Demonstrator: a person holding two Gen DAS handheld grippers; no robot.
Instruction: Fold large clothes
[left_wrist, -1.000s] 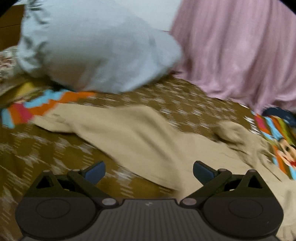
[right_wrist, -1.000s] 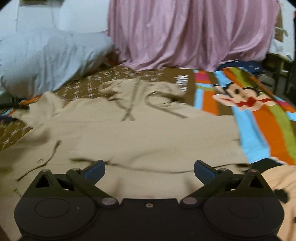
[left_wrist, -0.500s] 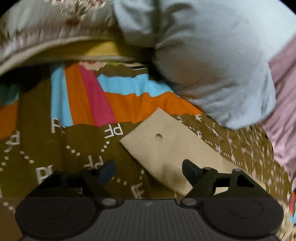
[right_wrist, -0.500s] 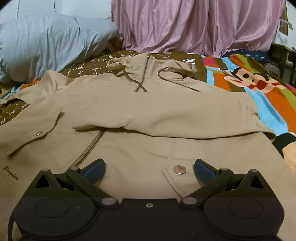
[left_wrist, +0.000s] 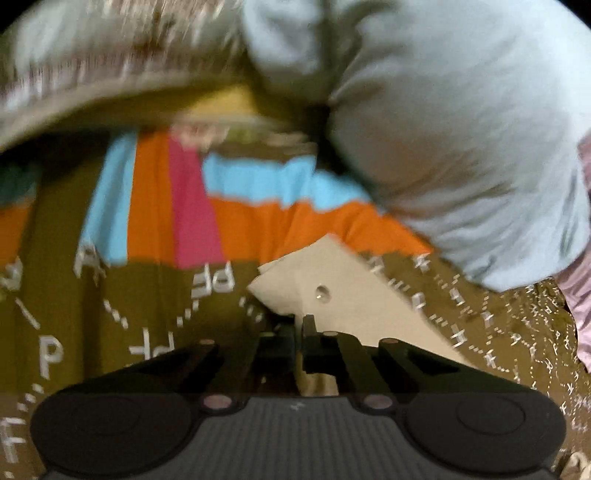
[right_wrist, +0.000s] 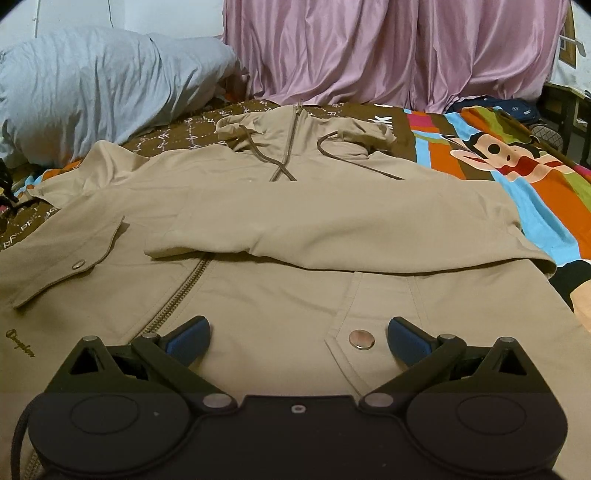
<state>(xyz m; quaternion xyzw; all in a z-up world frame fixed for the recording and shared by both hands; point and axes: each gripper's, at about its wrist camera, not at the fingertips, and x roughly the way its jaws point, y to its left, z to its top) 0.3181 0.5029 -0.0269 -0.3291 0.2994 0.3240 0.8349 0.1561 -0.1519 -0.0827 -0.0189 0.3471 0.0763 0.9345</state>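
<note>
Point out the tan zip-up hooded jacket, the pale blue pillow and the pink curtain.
Tan zip-up hooded jacket (right_wrist: 332, 221): right wrist view, on the sleeve folded across its chest.
Pale blue pillow (right_wrist: 92, 88): right wrist view, on its wrinkled face.
Pink curtain (right_wrist: 388, 48): right wrist view, on its middle folds.

The left wrist view is smeared by motion blur, worst across the far pillow (left_wrist: 461, 140), whereas the right wrist view is rendered sharp under soft, even indoor light, with faint shadows under the jacket (right_wrist: 295, 229) folds and fisheye bending and dark corners at the edges.
</note>
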